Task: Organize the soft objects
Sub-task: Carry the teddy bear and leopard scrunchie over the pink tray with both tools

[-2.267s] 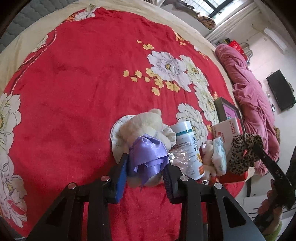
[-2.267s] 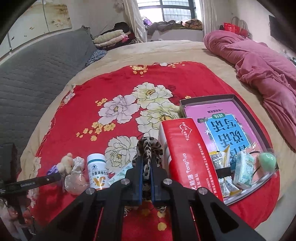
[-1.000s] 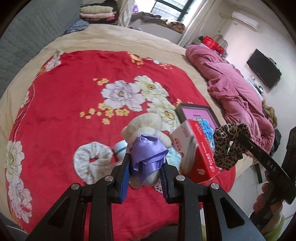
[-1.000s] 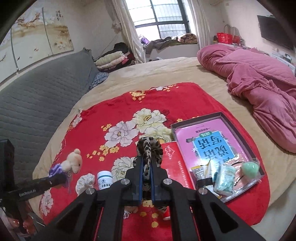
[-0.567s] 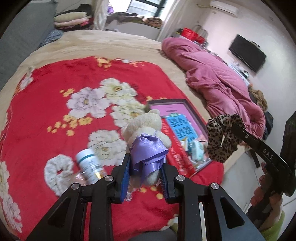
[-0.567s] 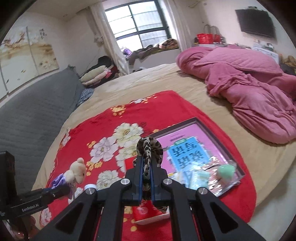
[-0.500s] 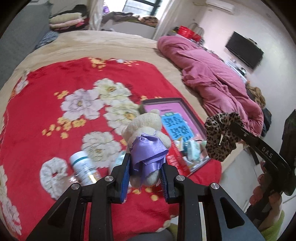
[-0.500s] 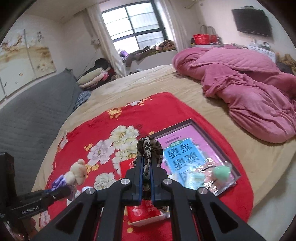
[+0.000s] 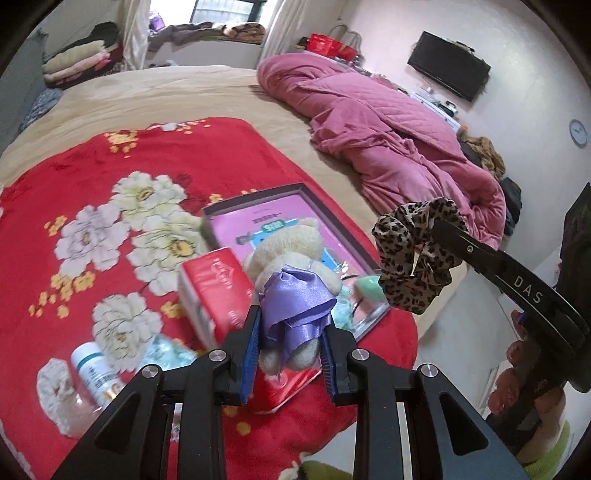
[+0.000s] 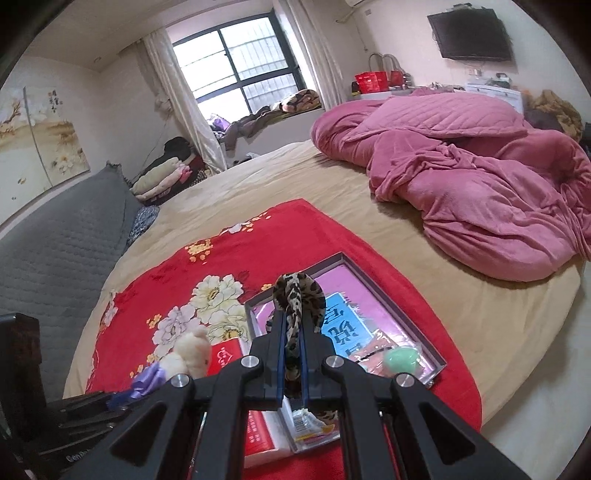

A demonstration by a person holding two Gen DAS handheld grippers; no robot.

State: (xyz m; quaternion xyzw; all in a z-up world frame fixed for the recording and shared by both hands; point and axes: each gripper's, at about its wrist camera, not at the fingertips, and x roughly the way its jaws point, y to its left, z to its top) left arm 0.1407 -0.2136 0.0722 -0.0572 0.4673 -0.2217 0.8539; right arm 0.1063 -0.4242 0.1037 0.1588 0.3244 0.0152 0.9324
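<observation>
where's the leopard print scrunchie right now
The leopard print scrunchie is pinched in the right gripper's jaws, lifted above the pink-lined tray on the red blanket.

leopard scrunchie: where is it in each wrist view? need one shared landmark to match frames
Left wrist: leopard scrunchie at right of centre, pinched at the tip of the right gripper.
Right wrist: at centre, standing up between the fingers.
Shared landmark: dark-rimmed tray on the red blanket.

A red floral blanket [image 9: 110, 155] covers the near part of the beige bed [image 10: 332, 192]. Beyond the blanket, a crumpled pink quilt [image 10: 480, 177] lies on the bed. On the blanket's near left edge lies a white pill bottle [image 9: 94, 369]. Far past the blanket are a window [image 10: 240, 62] and a wall-mounted television [image 10: 471, 33].
</observation>
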